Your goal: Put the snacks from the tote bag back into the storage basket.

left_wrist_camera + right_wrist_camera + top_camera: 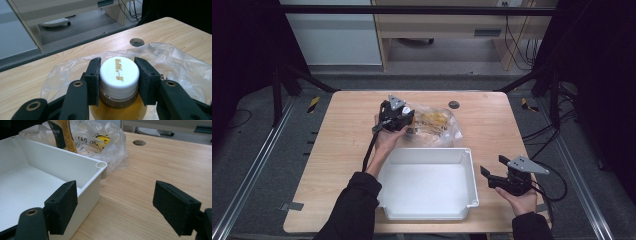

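Observation:
A bottle of amber liquid (117, 113) with a white screw cap (119, 71) stands on a clear plastic bag (175, 62) at the back middle of the table. My left gripper (118, 75) is shut on the cap, one black pad on each side; from above, this gripper (396, 116) covers the bottle. The right gripper view has the bottle's yellow label (62, 135) behind the white bin (101, 165). My right gripper (125, 205) is open and holds nothing, just right of the bin's corner; it (493, 166) rests low over the table.
The white bin (427, 150) lies empty at the table's front middle. The bag (439, 125) holds more yellow-printed items. A round cable hole (454, 104) sits behind the bag. Bare wood lies right of the bin and at the left side (337, 145).

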{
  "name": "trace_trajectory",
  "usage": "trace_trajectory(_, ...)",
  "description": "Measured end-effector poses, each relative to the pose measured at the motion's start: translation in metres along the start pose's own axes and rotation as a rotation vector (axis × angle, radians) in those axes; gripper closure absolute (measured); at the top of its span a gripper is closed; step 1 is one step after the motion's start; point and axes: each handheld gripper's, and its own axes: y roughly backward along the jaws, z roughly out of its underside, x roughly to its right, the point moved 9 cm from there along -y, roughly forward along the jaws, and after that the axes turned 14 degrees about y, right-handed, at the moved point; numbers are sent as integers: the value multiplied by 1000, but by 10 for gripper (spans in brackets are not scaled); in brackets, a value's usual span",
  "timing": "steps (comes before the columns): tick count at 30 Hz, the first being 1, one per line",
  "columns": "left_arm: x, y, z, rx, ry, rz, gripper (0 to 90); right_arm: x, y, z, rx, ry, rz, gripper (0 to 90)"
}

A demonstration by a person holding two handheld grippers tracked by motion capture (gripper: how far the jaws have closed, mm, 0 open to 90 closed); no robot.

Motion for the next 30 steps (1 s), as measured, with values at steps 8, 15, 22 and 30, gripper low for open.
trace_trajectory(8, -1, 5, -2, -5, 19, 9, 588, 1, 0, 0, 0, 3, 3, 199)
trace_trajectory(15, 3, 20, -18, 32, 26, 29, 587, 1, 0, 0, 0, 3, 4, 199)
trace_trajectory(22, 8, 34, -32, 64, 31, 39, 588, 1, 1, 0, 2, 2, 4, 199)
trace_trajectory(30, 9, 51, -49, 103, 26, 38, 588, 1, 1, 0, 3, 2, 6, 199)
